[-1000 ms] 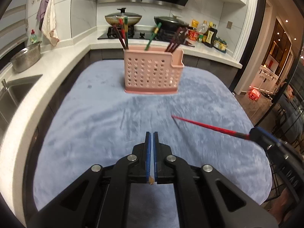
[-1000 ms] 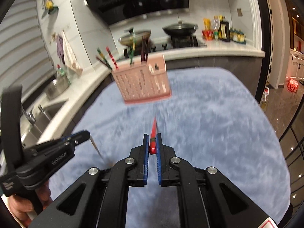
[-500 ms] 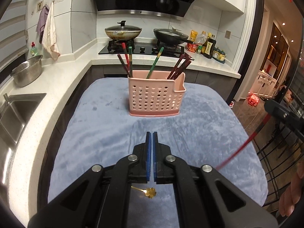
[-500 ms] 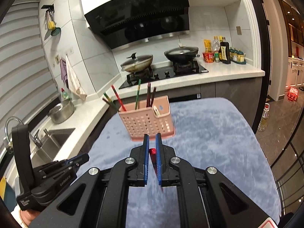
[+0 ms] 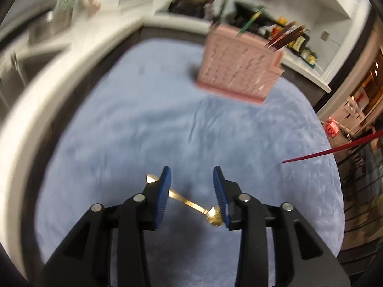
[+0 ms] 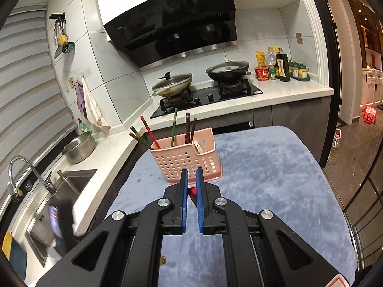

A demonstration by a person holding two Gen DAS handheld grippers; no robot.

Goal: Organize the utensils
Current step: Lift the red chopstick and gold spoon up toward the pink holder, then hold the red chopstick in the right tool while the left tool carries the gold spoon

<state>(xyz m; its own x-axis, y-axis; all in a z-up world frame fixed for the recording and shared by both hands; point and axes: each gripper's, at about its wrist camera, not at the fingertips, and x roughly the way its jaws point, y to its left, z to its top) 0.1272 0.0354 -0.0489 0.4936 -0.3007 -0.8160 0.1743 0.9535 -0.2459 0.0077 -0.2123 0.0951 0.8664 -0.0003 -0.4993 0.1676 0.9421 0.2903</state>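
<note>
**Left fingers open over gold spoon; right holds red chopstick**

Nearest, left wrist view: the left gripper (image 5: 191,179) has just been opening. A second ago its blue pads were pressed together; now they stand moderately apart, and the view has tipped down toward the blue cloth (image 5: 134,129) on the desk. The gold spoon (image 5: 189,202) lies on the cloth between the fingers (image 5: 165,191), not yet pinched as far as the blurred frame shows. Half a second ago it sat under the closed tips. Judgement: this is the approach to a pick, so the spoon is the next utensil in line.

Spoon axis: long axis runs from about 10 o'clock to 4 o'clock in this view. The flower-shaped end points to 4 o'clock, close to the right-hand pad; the other end passes behind the left-hand pad. It lies diagonally across the gap, so closing should catch the shaft.

Right wrist view: the right gripper (image 6: 190,186) is narrow, clamped on the red chopstick (image 6: 192,192), as before. Only its butt shows between the pads. In the left view the shaft enters from 3 o'clock, tip pointing toward 9 o'clock, above the cloth.

Farther: the pink basket (image 6: 186,162) stands on the cloth at 12 o'clock, holding several upright chopsticks. Two items are not yet stowed.
</note>
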